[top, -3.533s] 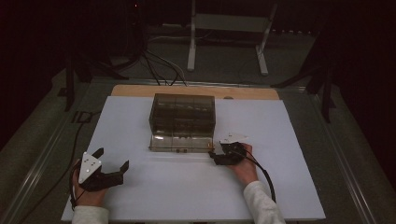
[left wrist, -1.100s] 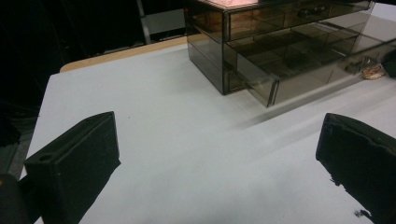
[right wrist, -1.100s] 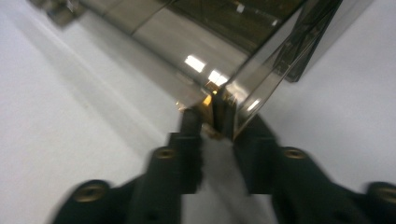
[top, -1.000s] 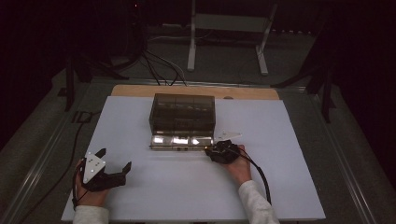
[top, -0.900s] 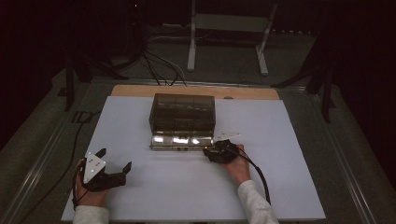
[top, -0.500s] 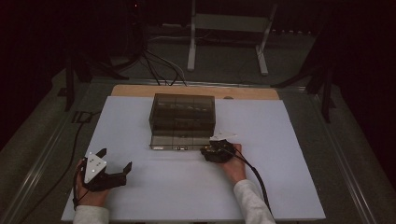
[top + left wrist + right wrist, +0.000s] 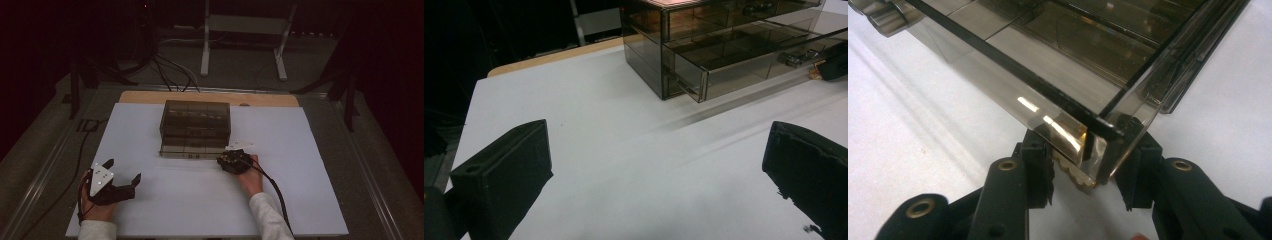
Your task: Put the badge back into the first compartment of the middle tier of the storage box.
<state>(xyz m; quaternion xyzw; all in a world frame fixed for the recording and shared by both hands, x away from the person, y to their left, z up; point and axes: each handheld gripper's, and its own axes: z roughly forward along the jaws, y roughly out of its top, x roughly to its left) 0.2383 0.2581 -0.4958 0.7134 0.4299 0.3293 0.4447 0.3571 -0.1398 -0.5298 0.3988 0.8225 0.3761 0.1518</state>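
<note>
No legible markings appear on the smoked acrylic drawer unit [image 7: 195,127] at table centre. The right gripper [image 7: 1087,172], at its five o'clock, pinches the open bottom drawer's [image 7: 1058,105] front corner, jaws just closing. The left gripper [image 7: 120,182] rests spread, empty, at seven o'clock.

White table sheet [image 7: 310,150], wooden board edge [image 7: 145,97], floor cables [image 7: 170,75], metal stand [image 7: 245,30] behind

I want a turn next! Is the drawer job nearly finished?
Done: the bottom drawer stands partly out of the smoky box. In hand: the right gripper, jaws just closing, pinches the drawer's front corner. Still to do: moving the drawer on; the left gripper waits open.
</note>
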